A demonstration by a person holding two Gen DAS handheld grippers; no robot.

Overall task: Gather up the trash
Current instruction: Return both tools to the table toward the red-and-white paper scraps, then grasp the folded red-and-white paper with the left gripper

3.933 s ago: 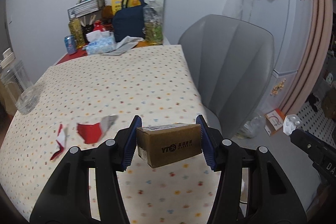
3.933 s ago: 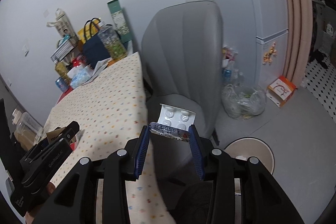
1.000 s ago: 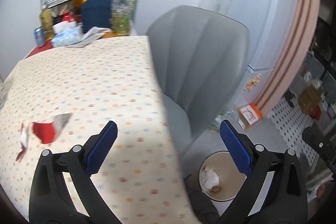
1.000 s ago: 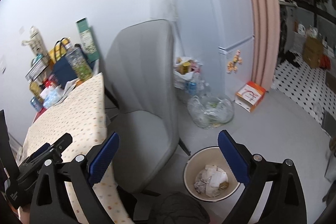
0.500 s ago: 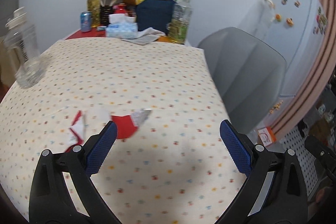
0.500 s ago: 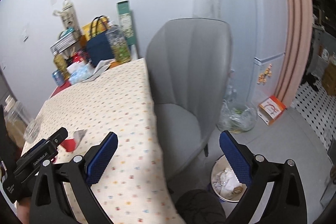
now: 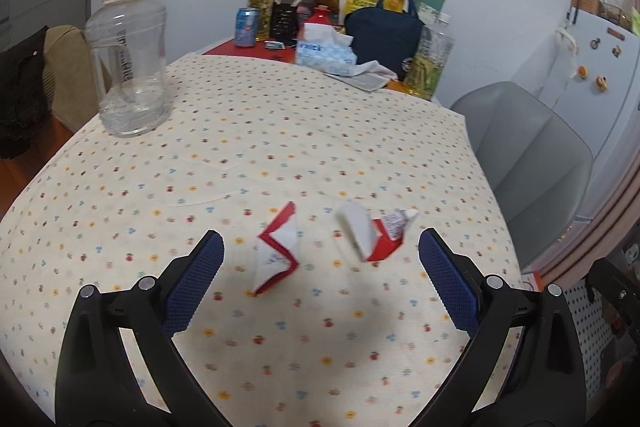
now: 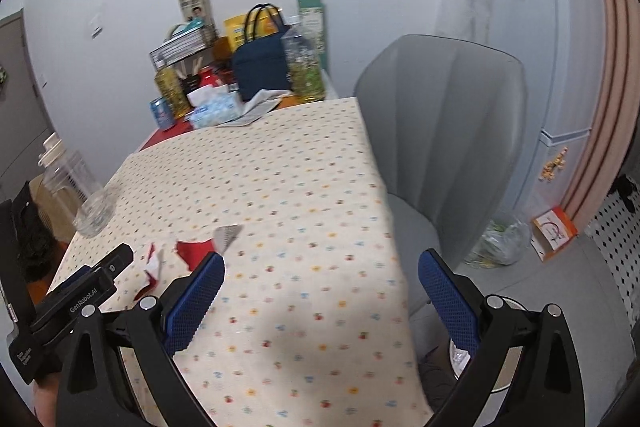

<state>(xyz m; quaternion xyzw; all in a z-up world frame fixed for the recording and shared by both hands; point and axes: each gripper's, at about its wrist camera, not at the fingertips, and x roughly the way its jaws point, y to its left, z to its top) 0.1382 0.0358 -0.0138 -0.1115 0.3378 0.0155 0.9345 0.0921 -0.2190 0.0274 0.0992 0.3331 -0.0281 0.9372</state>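
Two torn red-and-white wrapper scraps lie on the dotted tablecloth (image 7: 240, 155). The zigzag scrap (image 7: 278, 253) sits just ahead of my left gripper (image 7: 320, 277), which is wide open and empty above the cloth. The other scrap (image 7: 374, 235), with a printed silver end, lies to its right. In the right wrist view the same scraps (image 8: 154, 265) (image 8: 208, 243) show at lower left, past the left gripper's body (image 8: 76, 301). My right gripper (image 8: 320, 299) is open and empty over the table's near right edge. The bin's rim (image 8: 502, 363) peeks out behind the right finger.
A large clear water jug (image 7: 128, 63) stands at the table's left. Bottles, a can, a tissue pack and a navy bag (image 7: 382, 35) crowd the far end. A grey chair (image 8: 444, 131) stands at the table's right side, with a fridge (image 8: 532, 27) and a plastic bag (image 8: 498, 241) on the floor beyond.
Both grippers let go of the cardboard box and the blister pack over the bin and opened. Both have since swung back left over the table; the wrapper scraps now lie close ahead of the left gripper.
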